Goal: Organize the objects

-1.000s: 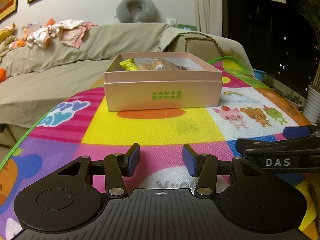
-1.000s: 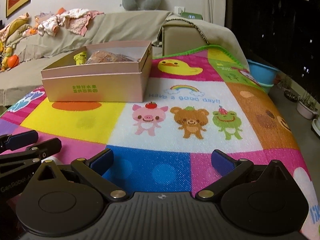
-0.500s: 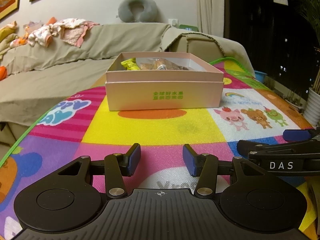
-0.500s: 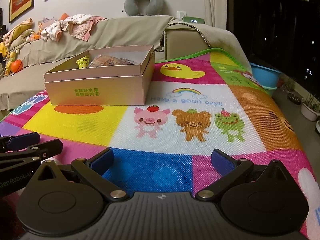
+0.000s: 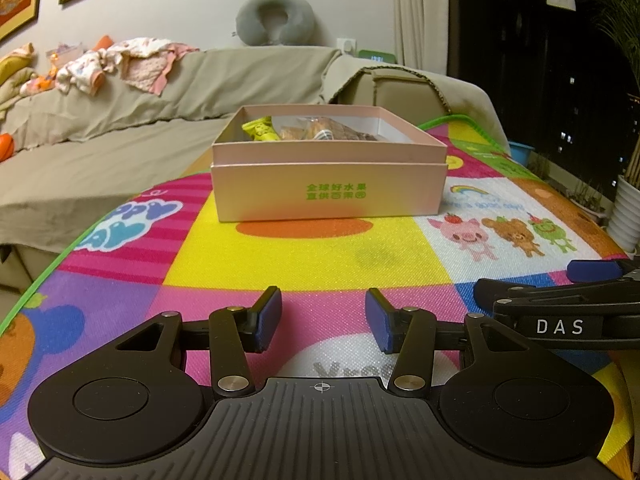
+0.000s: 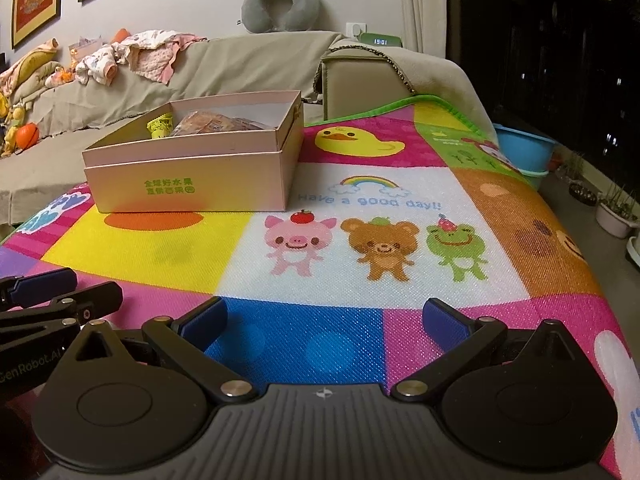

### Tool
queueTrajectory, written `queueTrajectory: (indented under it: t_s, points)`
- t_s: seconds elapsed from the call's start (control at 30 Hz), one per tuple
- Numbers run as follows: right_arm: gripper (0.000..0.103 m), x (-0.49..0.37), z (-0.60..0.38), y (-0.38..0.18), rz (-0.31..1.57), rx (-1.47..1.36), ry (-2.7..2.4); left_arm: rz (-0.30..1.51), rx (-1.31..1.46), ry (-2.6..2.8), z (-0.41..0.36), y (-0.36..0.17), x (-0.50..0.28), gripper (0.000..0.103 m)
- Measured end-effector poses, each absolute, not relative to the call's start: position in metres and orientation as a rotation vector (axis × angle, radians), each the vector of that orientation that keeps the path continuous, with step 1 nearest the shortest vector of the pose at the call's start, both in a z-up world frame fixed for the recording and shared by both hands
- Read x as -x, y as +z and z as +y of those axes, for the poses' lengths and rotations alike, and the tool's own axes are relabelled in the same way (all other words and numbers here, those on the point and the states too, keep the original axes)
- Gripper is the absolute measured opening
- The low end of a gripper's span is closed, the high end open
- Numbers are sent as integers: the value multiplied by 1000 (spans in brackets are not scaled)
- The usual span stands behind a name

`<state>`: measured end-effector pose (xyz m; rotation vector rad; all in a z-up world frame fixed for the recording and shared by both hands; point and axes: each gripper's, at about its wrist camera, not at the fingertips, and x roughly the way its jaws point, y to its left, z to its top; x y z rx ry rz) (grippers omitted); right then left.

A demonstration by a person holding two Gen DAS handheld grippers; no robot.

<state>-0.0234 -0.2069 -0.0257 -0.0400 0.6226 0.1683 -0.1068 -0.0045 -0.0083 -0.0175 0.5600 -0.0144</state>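
A pink open box (image 5: 328, 188) with green print stands on the colourful play mat (image 5: 320, 256); it also shows in the right wrist view (image 6: 192, 184). Inside lie a yellow packet (image 5: 261, 130) and several brown wrapped snacks (image 5: 320, 132). My left gripper (image 5: 322, 320) is open and empty, low over the mat, well short of the box. My right gripper (image 6: 324, 320) is wide open and empty over the blue and pink squares, to the right of the left one. Each gripper shows at the edge of the other's view.
A covered sofa (image 5: 120, 120) with heaped clothes (image 5: 120, 66) runs behind the mat. A grey neck pillow (image 5: 274, 14) sits on its back. Blue basins (image 6: 524, 152) and plant pots (image 6: 616, 216) stand on the floor at the right.
Both grippers have lifted and tilted slightly, so the box sits a little lower in each view. Jaw openings are unchanged and nothing was grasped.
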Motion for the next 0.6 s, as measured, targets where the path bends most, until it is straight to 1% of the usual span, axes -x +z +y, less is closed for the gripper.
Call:
queueTrajectory:
  t_s: [0.6]
  points:
    - [103,25,-205,-26,621,47,165,558,23,-15,-4,-8,107,51]
